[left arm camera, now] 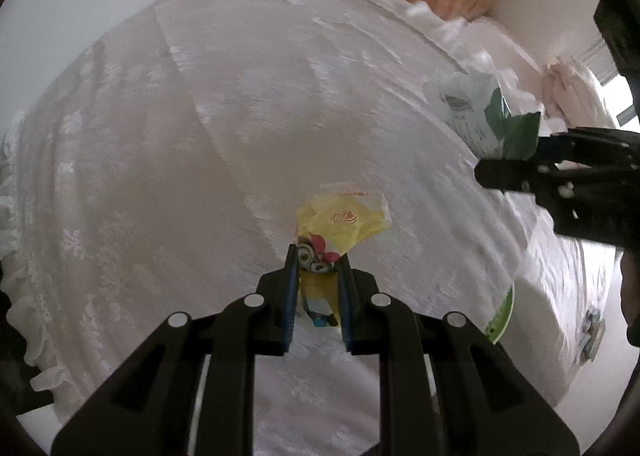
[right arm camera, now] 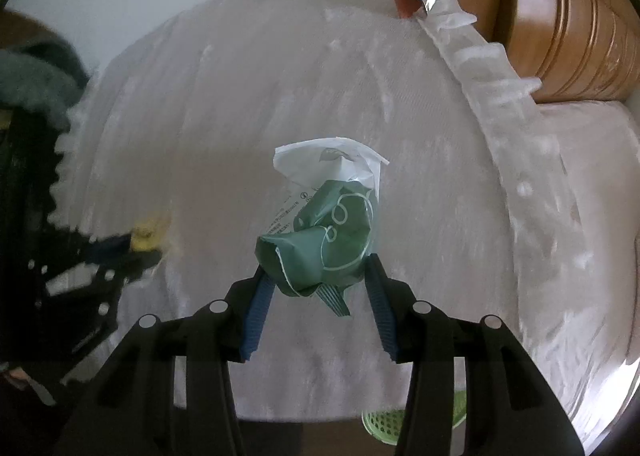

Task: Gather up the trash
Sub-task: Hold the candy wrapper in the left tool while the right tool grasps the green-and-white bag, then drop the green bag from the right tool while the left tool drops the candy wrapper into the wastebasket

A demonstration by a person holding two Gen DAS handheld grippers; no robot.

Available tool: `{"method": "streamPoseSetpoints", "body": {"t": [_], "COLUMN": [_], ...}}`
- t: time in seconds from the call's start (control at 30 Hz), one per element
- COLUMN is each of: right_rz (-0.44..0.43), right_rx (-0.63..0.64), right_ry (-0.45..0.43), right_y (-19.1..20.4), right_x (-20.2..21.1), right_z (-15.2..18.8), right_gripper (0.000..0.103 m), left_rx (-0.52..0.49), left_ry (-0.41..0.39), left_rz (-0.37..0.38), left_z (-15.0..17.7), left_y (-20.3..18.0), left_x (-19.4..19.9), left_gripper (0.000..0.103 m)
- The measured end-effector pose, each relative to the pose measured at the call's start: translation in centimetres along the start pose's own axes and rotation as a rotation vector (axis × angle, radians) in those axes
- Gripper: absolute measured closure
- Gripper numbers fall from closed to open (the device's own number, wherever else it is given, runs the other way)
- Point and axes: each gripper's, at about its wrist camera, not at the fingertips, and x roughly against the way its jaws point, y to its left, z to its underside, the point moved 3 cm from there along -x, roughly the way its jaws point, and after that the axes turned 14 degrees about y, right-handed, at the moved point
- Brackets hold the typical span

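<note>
White lace-covered bed [left arm camera: 248,127] fills both views, wooden headboard [right arm camera: 560,23] at its far edge, green basket [right arm camera: 384,422] below its near edge. Right gripper [right arm camera: 316,276] clamps a crumpled green-white bag [right arm camera: 332,240] above the bed; left gripper [left arm camera: 318,256] is closed on a yellow wrapper [left arm camera: 344,219]. Small red wrapper [right arm camera: 406,1] lies by the headboard.

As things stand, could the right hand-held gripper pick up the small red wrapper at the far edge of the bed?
Probably not yet. The right hand-held gripper is already closed on a green and white bag, so its jaws are occupied. The red wrapper lies far off, though nothing stands on the bedspread between.
</note>
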Motion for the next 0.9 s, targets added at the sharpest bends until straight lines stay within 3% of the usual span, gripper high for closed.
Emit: {"method": "streamPoseSetpoints", "body": {"t": [0.1, 0.23, 0.4, 0.43, 0.63, 0.9], "right_rz": [0.012, 0.028, 0.027, 0.03, 0.035, 0.031], "right_rx": [-0.016, -0.107, -0.231, -0.289, -0.494, -0.632], "right_ry": [-0.015, -0.045, -0.059, -0.061, -0.05, -0.014], "right_y": [-0.5, -3.5, -7.3, -8.9, -14.3, -18.5], "right_x": [0.4, 1.9, 1.8, 1.7, 0.9, -0.5], "right_z": [2.2, 8.0, 14.6, 17.5, 26.5, 34.4], "right_gripper": [0.056, 0.056, 0.056, 0.056, 0.056, 0.056], "left_rx": [-0.063, -0.196, -0.376, -0.419, -0.651, -0.817], "left_ry": [0.006, 0.009, 0.022, 0.032, 0.158, 0.291], "left_rz": [-0.028, -0.044, -0.003, 0.01, 0.05, 0.035], "left_z": [0.4, 1.1, 1.9, 2.2, 4.2, 6.8], "left_y": [-2.5, -7.0, -14.6, -16.4, -26.6, -35.9], "left_x": [0.0, 0.3, 0.1, -0.3, -4.8, -10.7], "left_gripper": [0.085, 0.085, 0.085, 0.085, 0.085, 0.085]}}
